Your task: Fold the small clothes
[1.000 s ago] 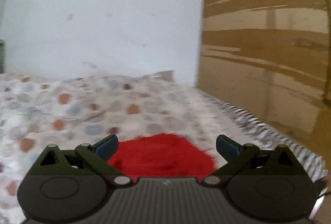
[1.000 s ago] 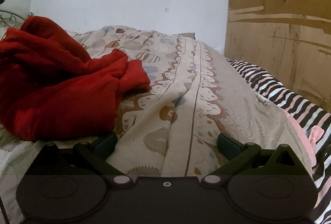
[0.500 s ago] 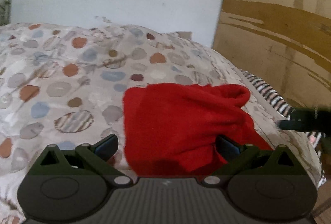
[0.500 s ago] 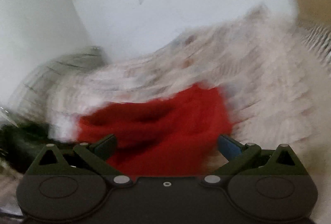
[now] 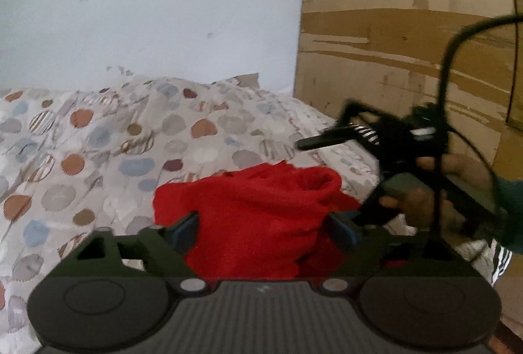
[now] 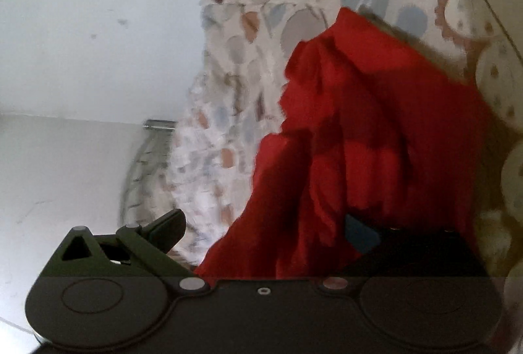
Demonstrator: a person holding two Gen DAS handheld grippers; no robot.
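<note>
- The red garment [image 5: 258, 216] lies bunched in a loose heap on the bed, on the spotted bedcover [image 5: 98, 157], toward the bed's edge by the brown wall panel [image 5: 408, 43].
- Left hand-held gripper [image 5: 261, 233]: its jaws have just been closing in. They stand either side of the near part of the heap, with cloth between them, but the pads do not look to be pressing on it yet.
- Right hand-held gripper [image 6: 264, 231]: rolled well onto its side, jaws wide apart. Red cloth drapes over the far finger [image 6: 361, 233]; nothing is pinched.
- The person's hand [image 5: 421, 203] carries that gripper in from the garment's far side.
- Handling, as a judgement: thick, soft, fleecy cloth, light and limp, not fragile. It will sag and crumple, not hold a crease.
- Best taken at an edge or corner, one per gripper, then lifted and spread flat; no clear hem shows in the heap.
</note>
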